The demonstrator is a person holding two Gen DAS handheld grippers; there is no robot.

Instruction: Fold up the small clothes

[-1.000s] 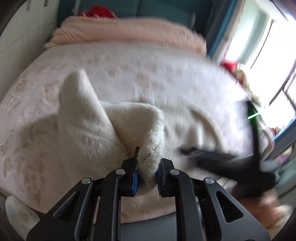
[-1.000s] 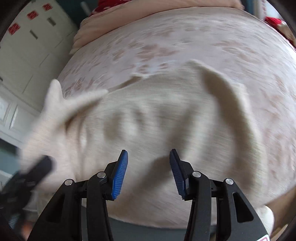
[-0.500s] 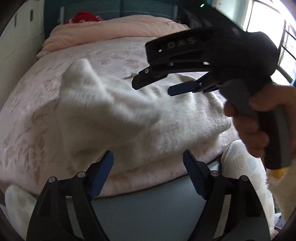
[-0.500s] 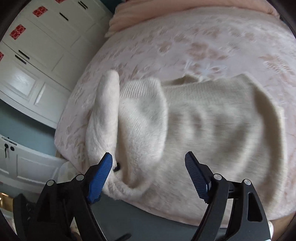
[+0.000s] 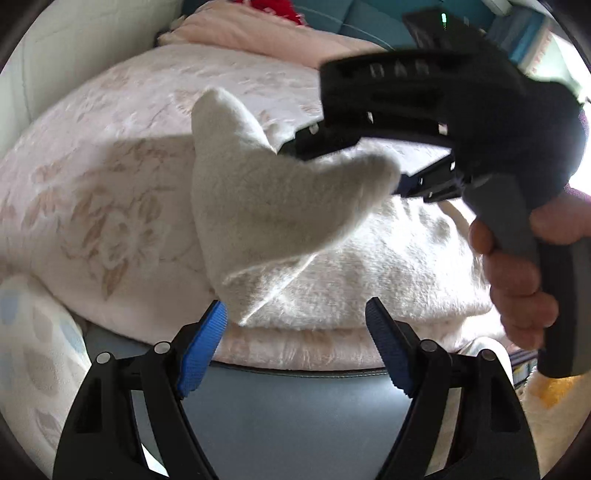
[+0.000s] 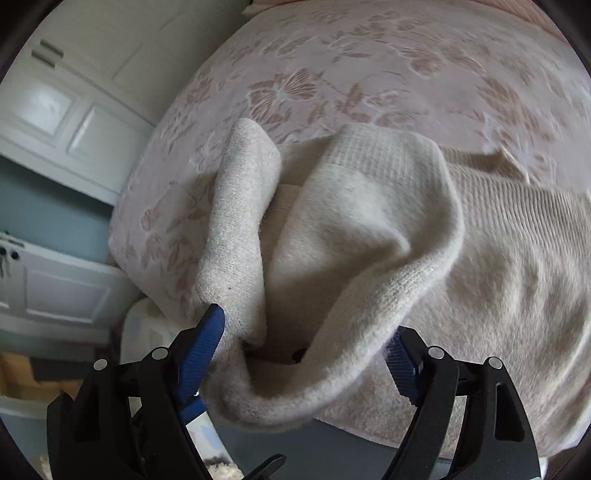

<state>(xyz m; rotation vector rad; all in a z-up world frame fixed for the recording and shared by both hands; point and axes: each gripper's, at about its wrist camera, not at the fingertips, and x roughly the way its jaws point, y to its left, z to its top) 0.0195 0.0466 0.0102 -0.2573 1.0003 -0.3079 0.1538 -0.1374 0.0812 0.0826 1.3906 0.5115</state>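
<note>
A bed [image 5: 92,192] covered with a pale pink floral bedspread [image 6: 369,74] fills both views. White panelled cupboard doors [image 6: 55,110] stand beside it in the right wrist view, and a folded pink quilt [image 5: 258,33] lies at the far end with something red [image 5: 273,7] behind it. At the near edge the dark grey bed frame [image 5: 295,398] shows under the bedspread.

The cream knitted sweater [image 6: 498,258] lies spread on the bedspread near that front edge. Its fabric is fuzzy, with a ribbed band along one edge. At its left side one sleeve [image 6: 240,221] stands up in a loose ridge, and a ribbed cuff or hem portion [image 6: 376,192] is folded over beside it, forming a soft pocket with two small dark spots deep inside.

In the left wrist view the right hand-held gripper [image 5: 436,110], held by the person's right hand [image 5: 517,266], crosses over the sweater and blocks the far right of the bed. Its fingertips are partly hidden behind a raised flap of the sweater [image 5: 266,199].

The left hand-held gripper [image 5: 295,347] is spread wide with nothing pinched, the sweater's near corner just ahead of its left blue pad. It has just been opening. The right hand-held gripper [image 6: 310,350] is also wide, having just opened; the bunched fold sits between its pads, brushing both, but hangs loose and is not clamped.
</note>
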